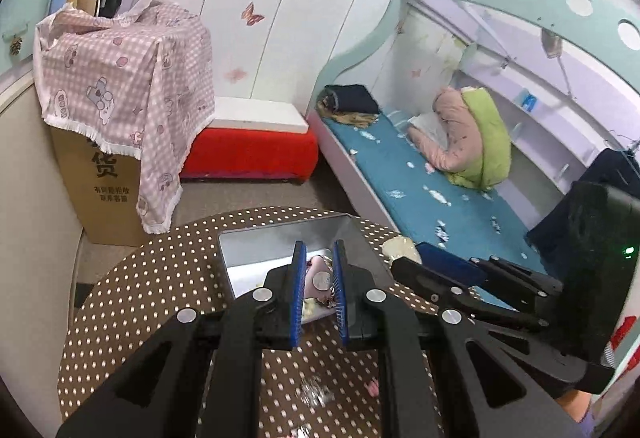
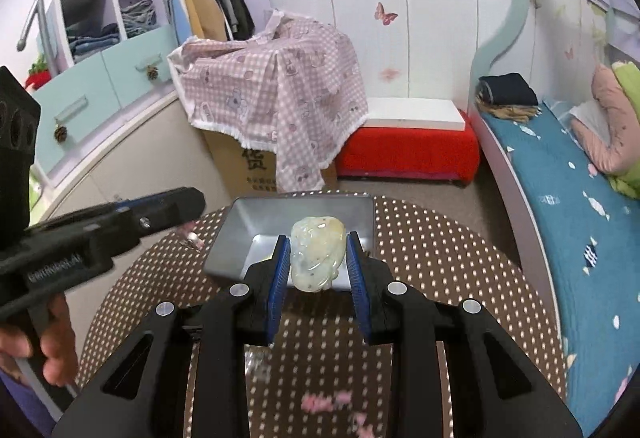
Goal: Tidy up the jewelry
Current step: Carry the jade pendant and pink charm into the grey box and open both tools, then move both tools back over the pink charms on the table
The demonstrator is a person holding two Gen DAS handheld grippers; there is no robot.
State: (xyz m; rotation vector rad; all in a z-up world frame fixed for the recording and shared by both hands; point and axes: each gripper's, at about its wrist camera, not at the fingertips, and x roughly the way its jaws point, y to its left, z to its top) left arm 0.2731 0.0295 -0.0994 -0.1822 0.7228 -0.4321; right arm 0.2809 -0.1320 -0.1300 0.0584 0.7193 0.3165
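A shiny metal tray [image 1: 256, 242] [image 2: 260, 214] sits at the far side of a round brown polka-dot table [image 1: 140, 278] [image 2: 420, 258]. My left gripper [image 1: 319, 278] is shut on a small silver piece of jewelry [image 1: 322, 280] above the tray's near edge. My right gripper [image 2: 318, 258] is shut on a pale carved jade pendant [image 2: 316, 254] held over the tray. The pendant also shows in the left wrist view [image 1: 400, 248] at the right gripper's tip. In the right wrist view the left gripper's tip [image 2: 188, 206] holds the silver piece [image 2: 193, 238] left of the tray.
Loose jewelry lies on the table near me: a silver piece [image 1: 316, 394] and pink pieces [image 2: 328, 402]. A cardboard box under a pink checked cloth [image 1: 120, 86], a red bench [image 1: 248, 154] and a bunk bed [image 1: 440, 190] stand beyond the table.
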